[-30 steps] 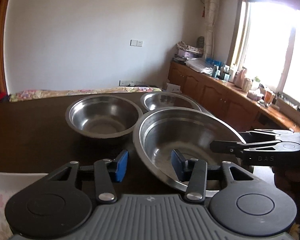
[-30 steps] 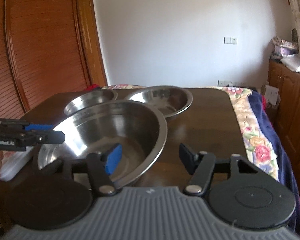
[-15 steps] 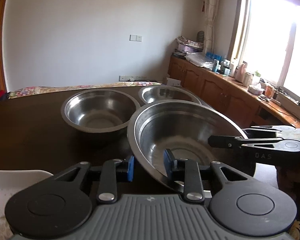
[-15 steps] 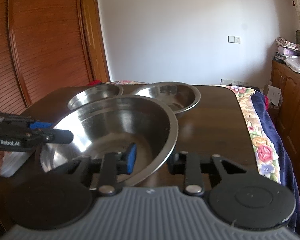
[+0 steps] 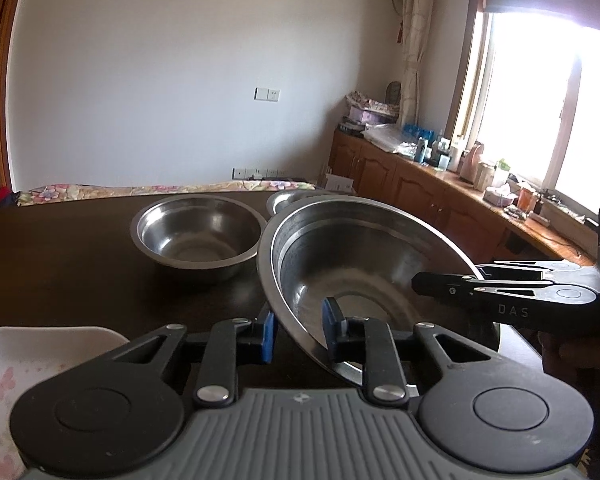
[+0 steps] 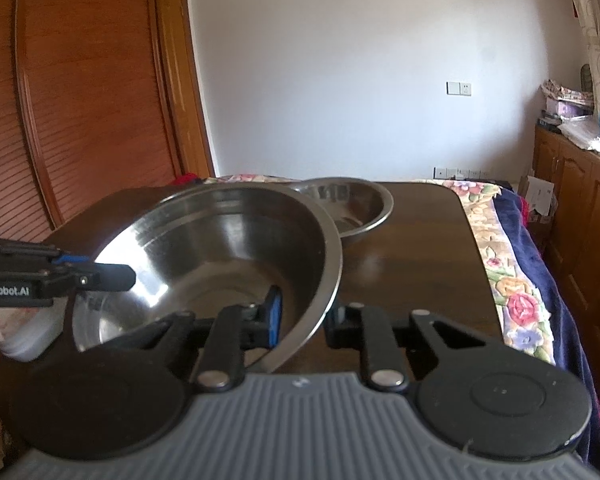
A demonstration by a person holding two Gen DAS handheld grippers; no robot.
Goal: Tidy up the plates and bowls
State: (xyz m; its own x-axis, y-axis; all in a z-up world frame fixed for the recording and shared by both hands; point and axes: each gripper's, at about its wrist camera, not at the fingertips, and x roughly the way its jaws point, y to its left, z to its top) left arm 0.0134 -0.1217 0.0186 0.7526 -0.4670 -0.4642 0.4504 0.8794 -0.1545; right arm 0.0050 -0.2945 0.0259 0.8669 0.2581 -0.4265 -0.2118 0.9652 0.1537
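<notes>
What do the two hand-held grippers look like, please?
Both the left gripper and the right gripper have a grey ribbed body, black linkage arms with silver rivets, and blue pads. White lettering marks their sides: "DAS" on the right one, "enRobot.AI" on the left.

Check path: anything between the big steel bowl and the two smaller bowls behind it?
Nothing visible. The big bowl, gripped by both grippers, faces the deep bowl and the shallow bowl across bare table.

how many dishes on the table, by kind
steel bowls: 3 – large bowl gripped at its rim, medium bowl, far bowl
white floral dish: 1
total: 4
</notes>
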